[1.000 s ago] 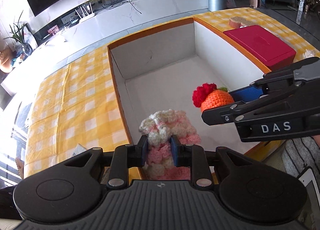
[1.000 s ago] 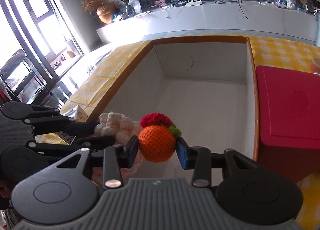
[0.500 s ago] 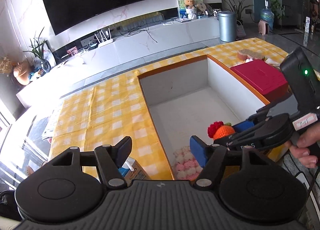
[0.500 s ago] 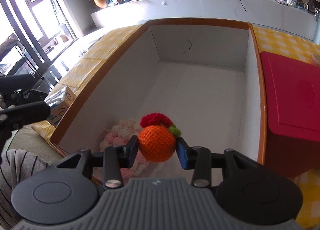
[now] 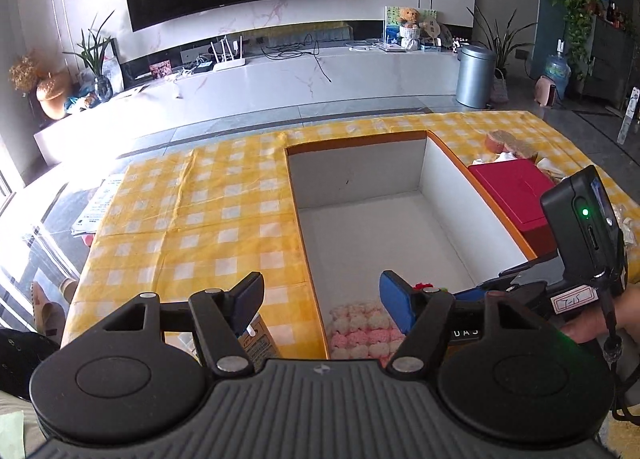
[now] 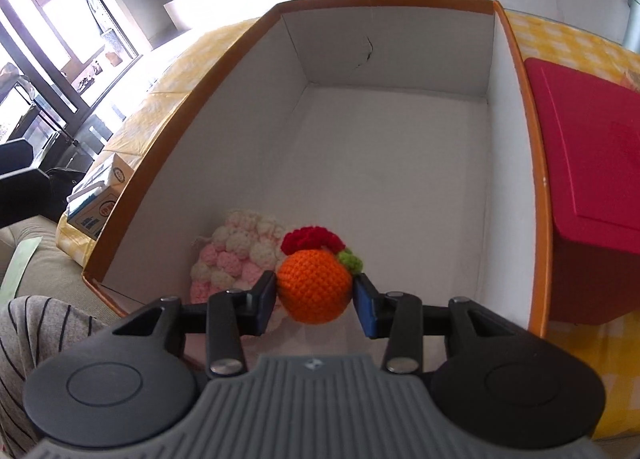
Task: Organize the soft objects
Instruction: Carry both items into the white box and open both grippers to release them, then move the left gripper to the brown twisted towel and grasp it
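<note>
A large box with white walls (image 5: pixel 360 175) (image 6: pixel 400 59) and an orange rim sits on the yellow checked cloth. A pink-and-white crocheted piece (image 5: pixel 362 329) (image 6: pixel 236 255) lies on its floor in the near corner. My left gripper (image 5: pixel 322 299) hangs open above the box's near left rim, nothing between its pads. My right gripper (image 6: pixel 315 296) is shut on an orange crocheted ball (image 6: pixel 315 285) with a red frill and green leaf, held just above the box floor beside the pink piece. In the left wrist view only the ball's red tip (image 5: pixel 424 285) shows behind my blue pad.
A red lidded box (image 5: pixel 516 195) (image 6: pixel 592 163) stands right of the big box. A small carton (image 5: pixel 256 339) (image 6: pixel 98 195) lies on the cloth by the near left rim. A striped sleeve (image 6: pixel 36 343) shows at lower left. A hand (image 5: pixel 600 319) holds the right gripper.
My left gripper let go of the pink-and-white piece, opened wide and rose; the piece now lies in the box. The right gripper sank slightly into the box with the orange ball.
</note>
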`<state>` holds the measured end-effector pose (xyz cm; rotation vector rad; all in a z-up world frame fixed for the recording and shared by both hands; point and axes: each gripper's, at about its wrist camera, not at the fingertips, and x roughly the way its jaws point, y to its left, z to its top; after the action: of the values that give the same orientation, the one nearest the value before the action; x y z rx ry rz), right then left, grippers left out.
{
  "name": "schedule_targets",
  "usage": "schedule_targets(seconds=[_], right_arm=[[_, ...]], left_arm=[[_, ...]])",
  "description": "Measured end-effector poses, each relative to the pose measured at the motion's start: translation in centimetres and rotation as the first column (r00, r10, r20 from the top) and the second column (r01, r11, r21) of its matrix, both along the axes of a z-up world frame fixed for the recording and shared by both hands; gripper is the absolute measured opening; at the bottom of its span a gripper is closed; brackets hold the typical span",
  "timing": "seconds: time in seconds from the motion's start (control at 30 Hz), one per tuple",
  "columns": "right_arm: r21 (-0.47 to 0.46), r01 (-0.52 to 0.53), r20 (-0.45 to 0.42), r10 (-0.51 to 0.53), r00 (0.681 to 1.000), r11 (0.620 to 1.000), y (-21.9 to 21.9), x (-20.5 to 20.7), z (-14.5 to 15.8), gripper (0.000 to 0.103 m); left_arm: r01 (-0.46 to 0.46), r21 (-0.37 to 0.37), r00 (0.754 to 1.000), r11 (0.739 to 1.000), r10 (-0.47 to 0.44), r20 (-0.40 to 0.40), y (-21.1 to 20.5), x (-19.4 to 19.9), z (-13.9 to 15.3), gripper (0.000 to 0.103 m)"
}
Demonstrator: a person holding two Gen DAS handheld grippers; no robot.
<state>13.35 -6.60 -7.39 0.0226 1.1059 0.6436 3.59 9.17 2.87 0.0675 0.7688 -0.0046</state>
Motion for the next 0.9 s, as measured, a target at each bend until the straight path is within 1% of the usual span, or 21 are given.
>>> schedule_targets(seconds=[0.03,0.07,0.1,0.13,0.17,0.2,0.27,0.33,0.4,0.43,0.5,0.57,0.63,0.73,0.8,0.9], right_arm=[[0.012,-0.002,-0.011,0.002,1.000,1.000,-0.1,0.1,0.0,0.043],[0.034,-0.006,-0.027,0.006,1.000,0.999,-0.2,0.1,0.0,0.050],[0.058,-0.013,-0.047,0.016,0.999,0.998,-0.3,0.3,0.1,0.065],[0.082,-0.018,-0.064,0.023,0.998,0.996,-0.5,0.0,0.3,0.071],[0.093,-0.020,-0.075,0.027,0.997,0.995,-0.5,0.0,0.4,0.081],[0.099,-0.024,-0.082,0.033,0.996,0.995,-0.5,-0.3,0.6,0.085],[0.102,-0.023,-0.063,0.030,0.998,0.995,-0.7,-0.7,1.3,0.086],[0.128,-0.026,-0.042,0.031,0.999,0.991,-1.1,-1.0,2.4,0.088],[0.157,-0.034,-0.014,0.036,0.999,0.987,-1.7,-1.4,3.7,0.087],[0.155,-0.028,0.008,0.027,1.000,0.988,-2.0,-1.6,4.3,0.087],[0.130,0.005,0.087,-0.017,0.996,0.991,-3.1,-1.9,5.8,0.096],[0.160,0.037,0.150,-0.062,0.987,0.986,-4.7,-2.2,7.0,0.097],[0.188,0.081,0.176,-0.114,0.978,0.979,-6.7,-2.2,8.2,0.097],[0.194,0.175,0.238,-0.219,0.946,0.965,-10.0,-2.6,9.3,0.098],[0.179,0.257,0.278,-0.300,0.912,0.950,-12.6,-2.7,9.9,0.099],[0.161,0.381,0.302,-0.413,0.859,0.910,-16.7,-2.7,10.0,0.099]], left_arm=[[0.007,-0.002,1.000,1.000,-0.007,-0.010,-0.1,0.1,0.0,0.078],[0.016,-0.002,1.000,1.000,-0.016,-0.018,-0.4,0.1,-0.3,0.078],[0.024,0.000,0.999,1.000,-0.024,-0.025,-0.6,0.1,-0.4,0.078],[0.031,0.007,0.999,0.999,-0.031,-0.032,-1.0,0.0,-0.6,0.078],[0.037,0.014,0.999,0.999,-0.037,-0.035,-1.3,-0.1,-0.7,0.078],[0.042,0.020,0.999,0.999,-0.042,-0.035,-1.6,-0.1,-0.7,0.078],[0.052,0.031,0.998,0.998,-0.051,-0.036,-2.1,-0.2,-0.6,0.078],[0.060,0.040,0.997,0.997,-0.059,-0.041,-2.7,-0.3,-0.5,0.077],[0.048,0.052,0.999,0.998,-0.047,-0.020,-3.1,-0.5,-0.1,0.077],[0.047,0.058,0.999,0.997,-0.046,-0.012,-3.4,-0.5,0.2,0.077],[0.044,0.059,0.999,0.997,-0.044,0.000,-3.8,-0.4,0.9,0.077],[0.046,0.060,0.999,0.997,-0.046,0.000,-4.3,-0.2,1.5,0.077],[0.043,0.053,0.999,0.998,-0.044,0.005,-4.9,0.0,2.1,0.077],[0.053,0.055,0.999,0.997,-0.054,0.005,-6.2,0.5,2.8,0.077],[0.068,0.062,0.998,0.996,-0.069,0.011,-7.2,0.7,3.1,0.077],[0.094,0.085,0.995,0.992,-0.097,0.021,-9.1,1.1,3.4,0.078]])
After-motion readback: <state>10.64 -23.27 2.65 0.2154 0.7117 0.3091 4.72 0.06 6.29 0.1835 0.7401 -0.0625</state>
